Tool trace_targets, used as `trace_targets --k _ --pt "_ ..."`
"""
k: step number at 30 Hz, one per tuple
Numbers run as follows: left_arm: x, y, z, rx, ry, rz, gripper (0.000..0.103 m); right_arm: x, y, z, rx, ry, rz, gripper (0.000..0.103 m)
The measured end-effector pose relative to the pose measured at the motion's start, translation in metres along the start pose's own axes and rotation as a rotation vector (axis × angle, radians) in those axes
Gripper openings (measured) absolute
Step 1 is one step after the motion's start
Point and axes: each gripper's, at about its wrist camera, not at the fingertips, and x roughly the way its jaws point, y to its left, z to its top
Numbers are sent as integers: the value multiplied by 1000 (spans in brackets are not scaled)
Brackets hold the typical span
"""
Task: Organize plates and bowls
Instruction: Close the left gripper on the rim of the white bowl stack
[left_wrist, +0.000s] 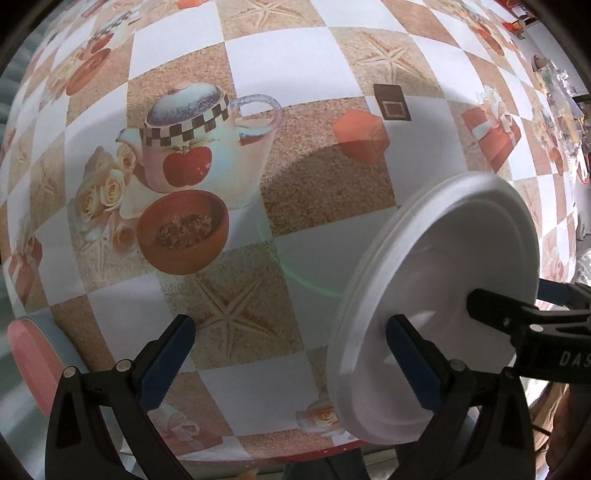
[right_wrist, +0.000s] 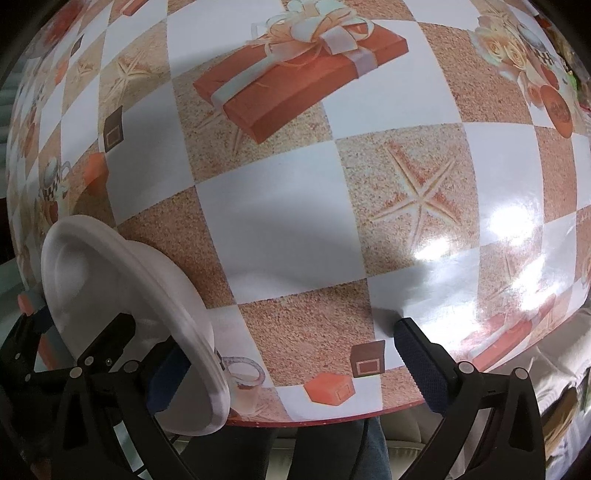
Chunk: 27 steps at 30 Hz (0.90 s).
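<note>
A white foam plate stands on edge, almost upright, above the near edge of the table. In the left wrist view it sits between my left gripper's right finger and the right gripper's left finger. It looks pressed between those two fingers. In the right wrist view the plate hides most of the right gripper's left finger. My left gripper has its jaws wide apart with nothing between them. My right gripper also has its jaws wide apart and empty.
The table carries a printed checkered cloth with pictures of teapots, bowls, starfish and gift boxes; these are print only. The table's near edge runs under both grippers. Clutter lies at the far right.
</note>
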Motion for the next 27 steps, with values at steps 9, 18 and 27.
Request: trace_targets --k 9,18,27 --pt "-4 -14 1 -15 0 7 97 -2 -7 -4 -29 19 4 103" --pt "-14 -31 -4 53 -46 -112 28 -16 14 -25 -176 -41 109 26" --pt "-15 -33 -11 60 -37 -100 29 -16 25 -34 -151 -27 110 18"
